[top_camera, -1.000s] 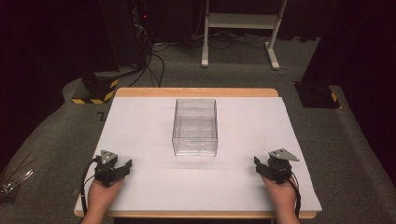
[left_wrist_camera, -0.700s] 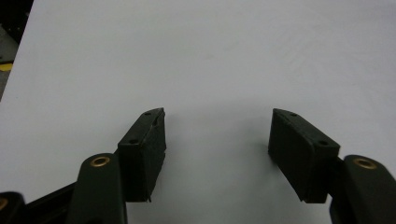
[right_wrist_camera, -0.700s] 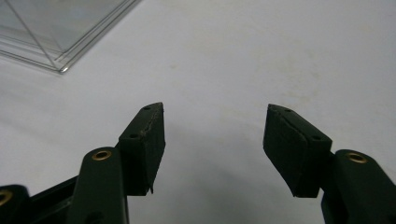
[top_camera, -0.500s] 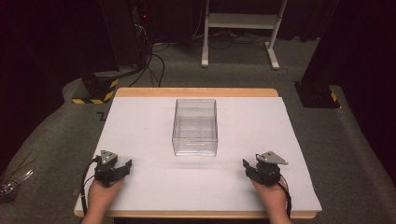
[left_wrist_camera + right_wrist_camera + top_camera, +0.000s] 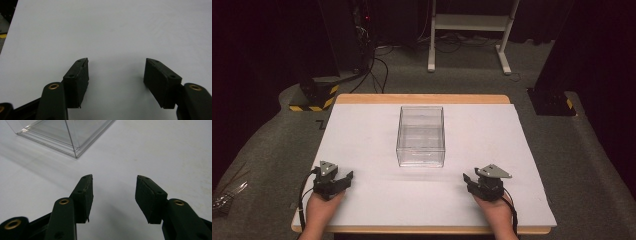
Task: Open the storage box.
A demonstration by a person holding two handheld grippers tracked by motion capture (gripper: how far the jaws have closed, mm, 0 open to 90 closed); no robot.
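A clear plastic box, with nothing in it, stands in the middle of the white tabletop. My left gripper rests near the front left corner, well apart from the box. In the left gripper view it is open over bare white surface. My right gripper sits at the front right, a short way from the box's near right corner. Its jaws have just been closing, with nothing between them, and my right gripper still stands open. A corner of the box shows at that view's upper left.
The table has a wooden rim at the back. Beyond it on the grey carpet are a white stand, loose cables, a black and yellow striped base and a black foot.
My right gripper has slid left along the front of the table, toward the box. The left gripper and the box have stayed put.
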